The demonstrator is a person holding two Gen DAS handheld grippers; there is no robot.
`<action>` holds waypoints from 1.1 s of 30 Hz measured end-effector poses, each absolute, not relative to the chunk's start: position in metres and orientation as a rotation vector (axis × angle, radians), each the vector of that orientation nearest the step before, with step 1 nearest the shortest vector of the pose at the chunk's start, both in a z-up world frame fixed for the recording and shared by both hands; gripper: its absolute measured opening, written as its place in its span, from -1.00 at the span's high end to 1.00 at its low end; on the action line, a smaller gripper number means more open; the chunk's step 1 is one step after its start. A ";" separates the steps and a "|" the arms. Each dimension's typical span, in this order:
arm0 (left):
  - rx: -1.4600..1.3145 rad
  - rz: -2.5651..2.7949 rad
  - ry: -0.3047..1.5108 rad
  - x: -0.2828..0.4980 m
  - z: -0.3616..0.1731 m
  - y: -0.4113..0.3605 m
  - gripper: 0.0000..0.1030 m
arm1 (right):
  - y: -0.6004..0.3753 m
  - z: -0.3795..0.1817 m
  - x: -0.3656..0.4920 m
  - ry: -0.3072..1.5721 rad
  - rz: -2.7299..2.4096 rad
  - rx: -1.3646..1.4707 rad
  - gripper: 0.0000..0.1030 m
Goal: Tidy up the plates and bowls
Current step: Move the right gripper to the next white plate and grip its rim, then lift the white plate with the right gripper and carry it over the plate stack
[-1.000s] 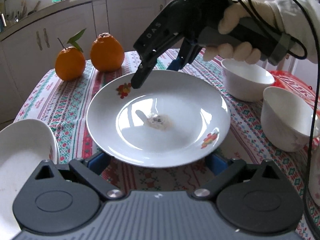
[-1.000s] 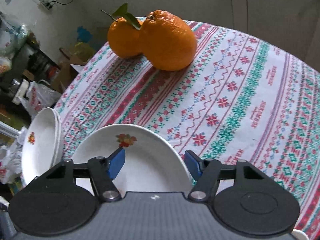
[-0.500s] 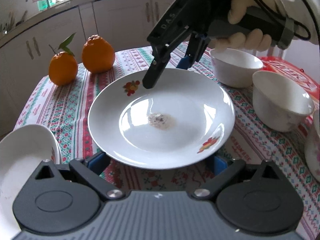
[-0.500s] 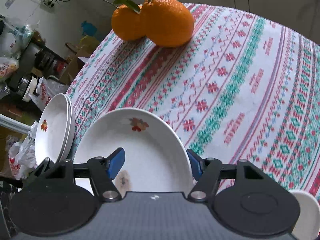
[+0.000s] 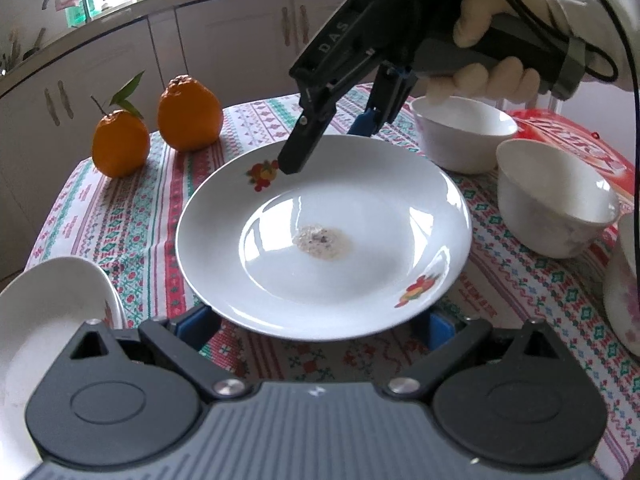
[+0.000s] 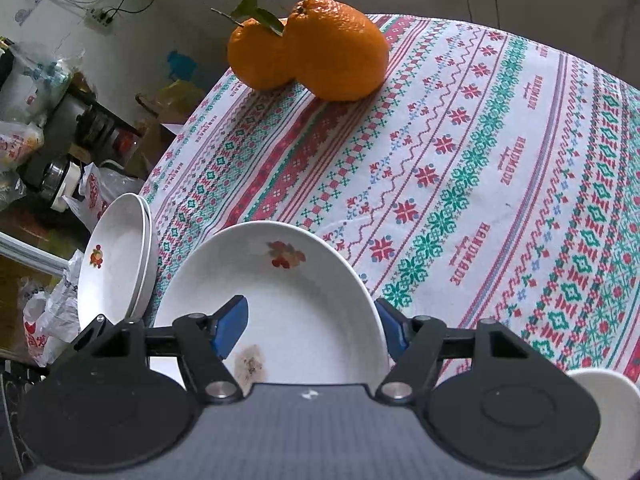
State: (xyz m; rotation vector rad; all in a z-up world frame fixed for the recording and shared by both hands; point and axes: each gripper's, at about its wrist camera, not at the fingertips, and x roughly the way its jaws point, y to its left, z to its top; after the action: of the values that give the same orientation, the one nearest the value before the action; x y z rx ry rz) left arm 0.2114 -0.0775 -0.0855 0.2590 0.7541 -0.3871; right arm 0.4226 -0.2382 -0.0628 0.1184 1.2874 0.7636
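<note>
A white plate [image 5: 360, 216] with fruit prints and a brownish stain in its middle is on the patterned tablecloth; it also shows in the right wrist view [image 6: 304, 304]. My right gripper [image 5: 324, 148] is open and straddles the plate's far rim, one finger over the plate, the other outside the rim; it is seen again in the right wrist view [image 6: 312, 324]. My left gripper [image 5: 316, 324] is open at the plate's near edge, its blue pads [image 5: 196, 326] just under the rim. A stack of white plates [image 6: 116, 256] stands at the table's left edge.
Two oranges [image 5: 160, 128] sit at the far left of the table. Two white bowls [image 5: 460, 132] [image 5: 556, 204] stand to the right, with another bowl's edge [image 5: 624, 288] at the frame's right. A red tray [image 5: 576, 148] lies behind them.
My right gripper has drawn back a little along the plate's far rim. The left view has shifted slightly. The plate has stayed on the cloth.
</note>
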 end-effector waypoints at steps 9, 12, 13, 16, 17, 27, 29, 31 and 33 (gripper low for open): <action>0.228 -0.400 0.745 0.200 -0.064 -0.067 -0.93 | -0.232 -0.036 0.403 1.248 0.782 0.097 -0.44; 0.218 -0.390 0.736 0.193 -0.056 -0.061 -0.93 | -0.224 -0.024 0.396 1.229 0.796 0.082 -0.44; 0.213 -0.388 0.734 0.191 -0.053 -0.059 -0.93 | -0.221 -0.020 0.394 1.224 0.799 0.079 -0.44; 0.194 -0.383 0.730 0.186 -0.045 -0.049 -0.93 | -0.212 -0.011 0.389 1.210 0.813 0.070 -0.44; 0.190 -0.380 0.728 0.183 -0.043 -0.045 -0.93 | -0.208 -0.008 0.387 1.206 0.819 0.067 -0.44; 0.188 -0.299 0.717 0.156 -0.028 0.002 -0.93 | -0.144 -0.002 0.376 1.202 0.912 0.040 -0.44; 0.186 -0.275 0.722 0.152 -0.029 0.012 -0.93 | -0.129 -0.003 0.376 1.204 0.935 0.031 -0.44; 0.179 -0.255 0.728 0.149 -0.030 0.023 -0.93 | -0.113 -0.004 0.376 1.206 0.959 0.022 -0.44; 0.173 -0.234 0.738 0.147 -0.032 0.034 -0.93 | -0.099 -0.006 0.377 1.212 0.975 0.014 -0.44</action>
State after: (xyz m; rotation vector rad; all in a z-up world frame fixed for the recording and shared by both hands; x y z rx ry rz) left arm 0.1466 0.0339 -0.0318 0.1725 0.7376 -0.2344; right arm 0.3766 -0.0994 -0.0063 0.0140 1.2115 0.9753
